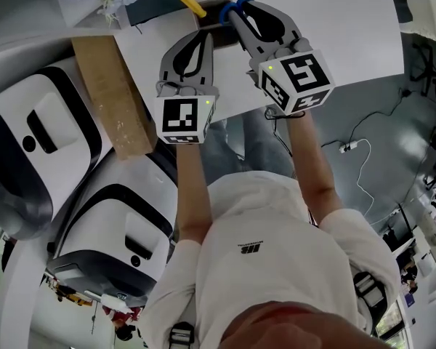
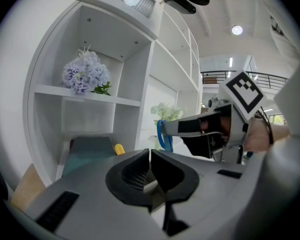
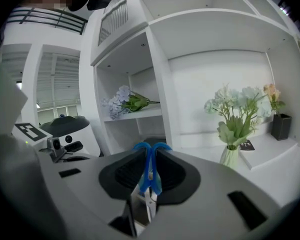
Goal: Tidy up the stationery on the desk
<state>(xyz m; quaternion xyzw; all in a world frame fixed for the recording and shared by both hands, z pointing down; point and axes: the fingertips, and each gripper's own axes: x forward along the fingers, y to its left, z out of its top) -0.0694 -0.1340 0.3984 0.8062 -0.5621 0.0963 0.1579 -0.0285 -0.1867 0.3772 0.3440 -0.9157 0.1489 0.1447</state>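
Observation:
Both grippers are raised in front of a white shelf unit (image 2: 140, 64). My right gripper (image 3: 149, 156) is shut on a pair of scissors (image 3: 150, 176); their blue handles stick out past the fingertips and the metal blades point back between the jaws. The scissors' blue handles (image 1: 231, 7) also show in the head view at the tip of the right gripper (image 1: 236, 13). In the left gripper view the right gripper (image 2: 165, 130) hangs to the right with the scissors (image 2: 162, 136). My left gripper (image 2: 150, 156) is shut with nothing between its jaws. It sits beside the right one, as the left gripper (image 1: 203, 38) in the head view shows.
A dark box (image 2: 87, 151) with a yellow item (image 2: 119, 149) stands on the desk by the shelf. Purple flowers (image 2: 85, 76) lie on a shelf. A vase of pale flowers (image 3: 235, 121) and a dark pot (image 3: 280, 126) stand at the right. A cardboard plank (image 1: 112, 93) and white machines (image 1: 36, 158) are at the left.

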